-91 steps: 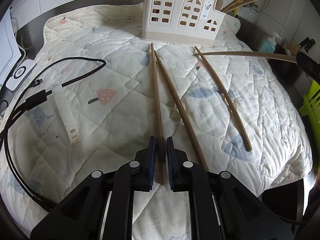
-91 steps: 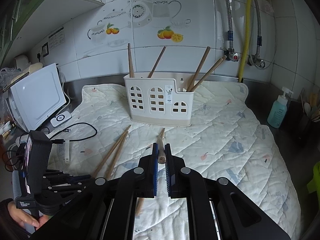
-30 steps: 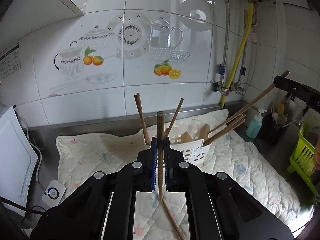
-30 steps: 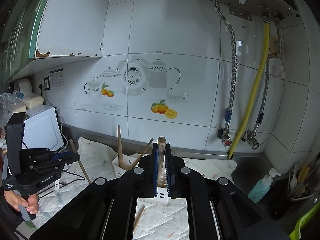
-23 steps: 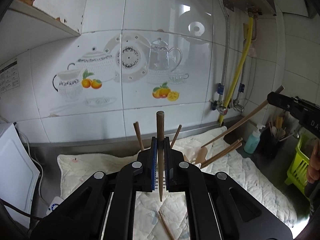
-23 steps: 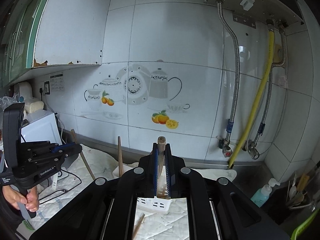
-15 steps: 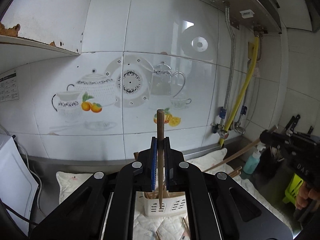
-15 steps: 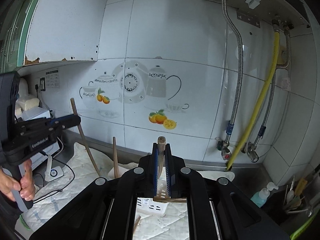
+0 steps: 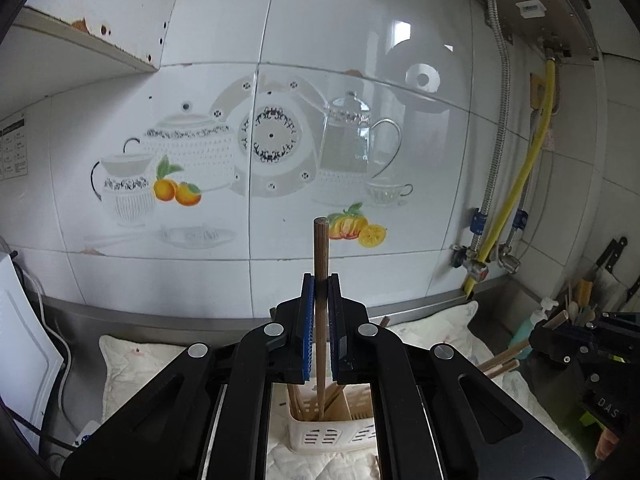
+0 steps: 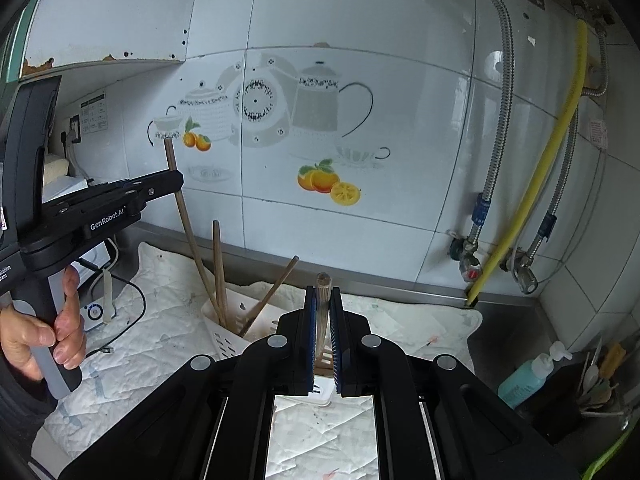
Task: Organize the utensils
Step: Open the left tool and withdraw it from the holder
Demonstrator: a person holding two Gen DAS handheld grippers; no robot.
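My left gripper (image 9: 320, 280) is shut on a wooden chopstick (image 9: 321, 248) that stands upright. Its lower end reaches down into the cream slotted holder (image 9: 320, 436), among other chopsticks. In the right wrist view the left gripper (image 10: 176, 178) shows at the left, held by a person's hand (image 10: 60, 332), its chopstick (image 10: 188, 232) slanting into the holder (image 10: 224, 340). My right gripper (image 10: 322, 292) is shut on a second chopstick (image 10: 322, 308), upright just above the holder's right part. Two more chopsticks (image 10: 218, 264) lean in the holder.
The holder stands on a quilted cloth (image 10: 168, 320) over a steel counter, against a tiled wall. A yellow hose (image 10: 532, 200) and valves are at the right, with a soap bottle (image 10: 528, 376) and a utensil jar (image 10: 596, 384). A white appliance (image 9: 20, 352) and a black cable (image 10: 132, 320) are at the left.
Both chopsticks, gripped flat on the cloth earlier, now stand upright. The left one has come forward and its tip has gone into the holder. The right gripper has moved closer and lower over the holder.
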